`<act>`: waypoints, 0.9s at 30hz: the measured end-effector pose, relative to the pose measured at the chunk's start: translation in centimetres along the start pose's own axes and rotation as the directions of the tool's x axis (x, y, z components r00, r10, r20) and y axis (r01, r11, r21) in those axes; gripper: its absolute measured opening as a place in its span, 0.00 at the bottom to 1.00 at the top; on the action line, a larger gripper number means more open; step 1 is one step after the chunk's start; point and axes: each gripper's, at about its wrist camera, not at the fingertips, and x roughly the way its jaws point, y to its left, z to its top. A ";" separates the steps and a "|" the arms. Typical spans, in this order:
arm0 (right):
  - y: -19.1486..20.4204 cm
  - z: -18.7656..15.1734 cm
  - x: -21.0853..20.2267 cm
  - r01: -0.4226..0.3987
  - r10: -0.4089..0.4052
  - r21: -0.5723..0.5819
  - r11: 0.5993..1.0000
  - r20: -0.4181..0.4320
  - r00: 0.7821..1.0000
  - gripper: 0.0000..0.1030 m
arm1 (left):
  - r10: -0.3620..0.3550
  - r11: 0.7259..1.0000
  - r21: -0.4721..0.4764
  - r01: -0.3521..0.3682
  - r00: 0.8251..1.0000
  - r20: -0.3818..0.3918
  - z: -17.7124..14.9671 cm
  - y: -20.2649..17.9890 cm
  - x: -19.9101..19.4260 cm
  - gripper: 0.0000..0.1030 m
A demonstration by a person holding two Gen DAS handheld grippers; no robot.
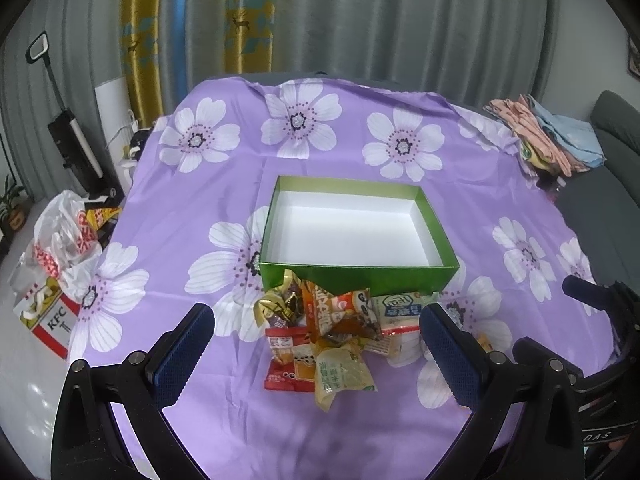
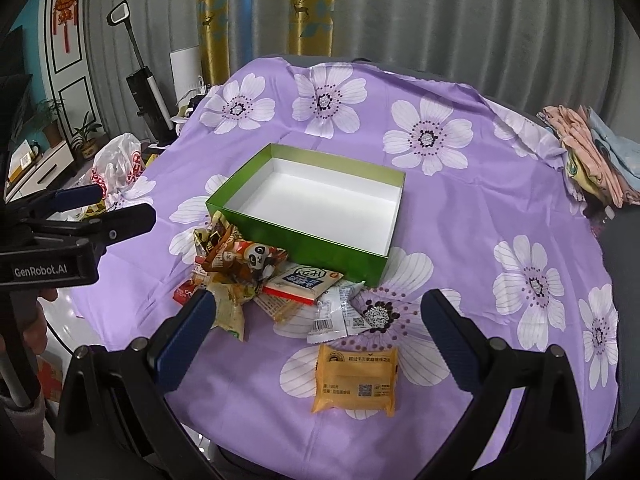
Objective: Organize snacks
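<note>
Right wrist: orange packet (image 2: 355, 380) lies between spread fingers (image 2: 186, 334) (untouched) — flat.

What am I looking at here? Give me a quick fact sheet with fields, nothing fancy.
Surface: purple flowered cloth over a table
Container: green box, open, white inside, nothing in it
Snacks: pile of packets on the cloth against the box's near wall
Stray item: orange packet lying apart, nearest the right claw
Left claw: open, holding nothing
Right claw: open, holding nothing
</note>
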 end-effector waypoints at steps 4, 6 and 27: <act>-0.5 -0.1 0.0 -0.006 0.006 0.008 1.000 -0.005 1.000 1.00 | 0.001 1.000 0.001 -0.001 1.000 -0.005 0.0 -0.3 0.1 0.99; -0.7 -0.2 0.0 -0.010 0.010 0.012 1.000 -0.008 1.000 1.00 | 0.000 1.000 0.000 0.000 1.000 -0.010 -0.1 -0.3 0.3 0.99; -5.1 -5.3 3.3 -0.023 0.032 0.076 0.997 -0.115 0.993 1.00 | -0.205 0.979 -0.056 0.198 0.956 -0.210 -3.6 -4.3 6.4 0.99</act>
